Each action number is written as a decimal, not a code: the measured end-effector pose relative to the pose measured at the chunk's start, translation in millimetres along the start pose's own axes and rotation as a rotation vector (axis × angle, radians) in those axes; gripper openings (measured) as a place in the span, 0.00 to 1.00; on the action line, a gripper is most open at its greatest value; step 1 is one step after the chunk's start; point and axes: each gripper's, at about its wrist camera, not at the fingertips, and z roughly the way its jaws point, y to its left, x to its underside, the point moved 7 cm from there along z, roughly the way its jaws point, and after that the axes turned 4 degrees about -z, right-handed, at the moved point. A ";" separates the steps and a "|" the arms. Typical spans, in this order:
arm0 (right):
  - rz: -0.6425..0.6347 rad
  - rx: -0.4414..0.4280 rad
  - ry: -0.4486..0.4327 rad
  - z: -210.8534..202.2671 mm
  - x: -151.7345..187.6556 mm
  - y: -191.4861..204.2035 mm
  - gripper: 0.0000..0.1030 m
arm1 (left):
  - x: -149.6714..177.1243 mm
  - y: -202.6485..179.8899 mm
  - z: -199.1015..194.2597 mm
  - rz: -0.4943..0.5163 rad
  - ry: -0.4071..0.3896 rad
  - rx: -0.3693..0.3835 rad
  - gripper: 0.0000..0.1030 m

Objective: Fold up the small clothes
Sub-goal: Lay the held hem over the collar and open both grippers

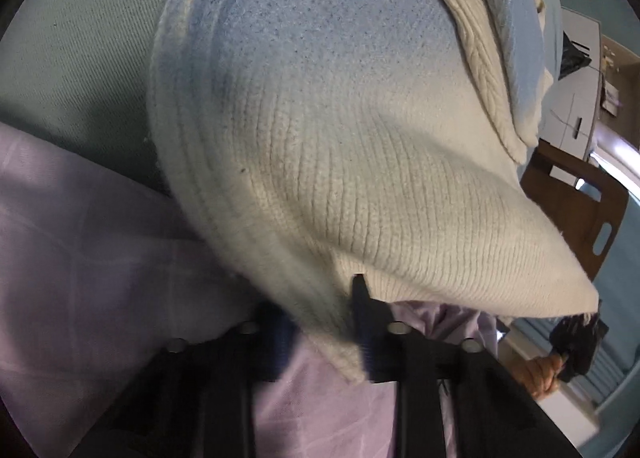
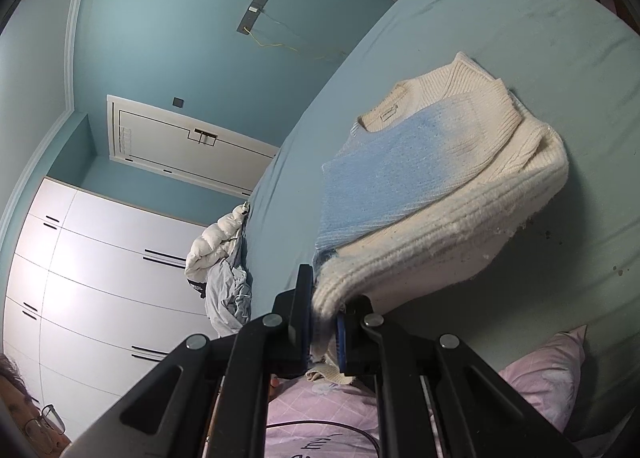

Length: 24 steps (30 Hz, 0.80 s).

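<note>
A cream and light-blue knit sweater (image 2: 420, 174) lies partly on the pale green bed sheet (image 2: 540, 38), its near hem lifted. My right gripper (image 2: 325, 318) is shut on the sweater's ribbed hem corner. In the left wrist view the sweater (image 1: 340, 138) fills most of the frame and drapes over my left gripper (image 1: 320, 314), which is shut on its hem edge. The right gripper also shows in the left wrist view (image 1: 576, 342), holding the far corner of the hem.
A pink pillow (image 2: 540, 374) lies near the bed's edge by my grippers; it also shows in the left wrist view (image 1: 80, 258). A pile of clothes (image 2: 224, 270) hangs at the bed's far side. White wardrobes (image 2: 100, 278) and a door stand beyond.
</note>
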 end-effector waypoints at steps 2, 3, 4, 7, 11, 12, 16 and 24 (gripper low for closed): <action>0.011 -0.004 -0.004 -0.7 -1.0 -2.1 0.05 | 3.7 -4.7 -12.4 0.025 -0.036 0.007 0.11; 0.017 -0.005 -0.007 -1.6 -1.5 -3.4 0.05 | -0.4 -4.9 -25.0 0.045 -0.056 0.023 0.10; 0.020 -0.006 -0.009 -2.3 -1.7 -4.4 0.05 | -3.0 -9.2 -38.1 0.068 -0.085 0.048 0.10; 0.069 -0.042 -0.025 -8.3 -4.1 -9.9 0.05 | 6.5 -38.5 -87.4 0.163 -0.213 0.164 0.10; 0.130 -0.091 -0.084 -24.3 -12.9 -19.5 0.05 | 30.1 -68.4 -157.5 0.283 -0.418 0.305 0.08; 0.127 -0.093 -0.105 -32.3 -14.7 -20.3 0.05 | 35.7 -74.1 -166.8 0.304 -0.446 0.322 0.08; 0.107 -0.107 -0.166 -64.3 -11.1 -9.5 0.05 | 80.9 -108.0 -199.4 0.443 -0.534 0.371 0.07; 0.031 -0.157 -0.290 -132.0 9.0 16.3 0.05 | 163.7 -109.7 -227.7 0.529 -0.555 0.453 0.07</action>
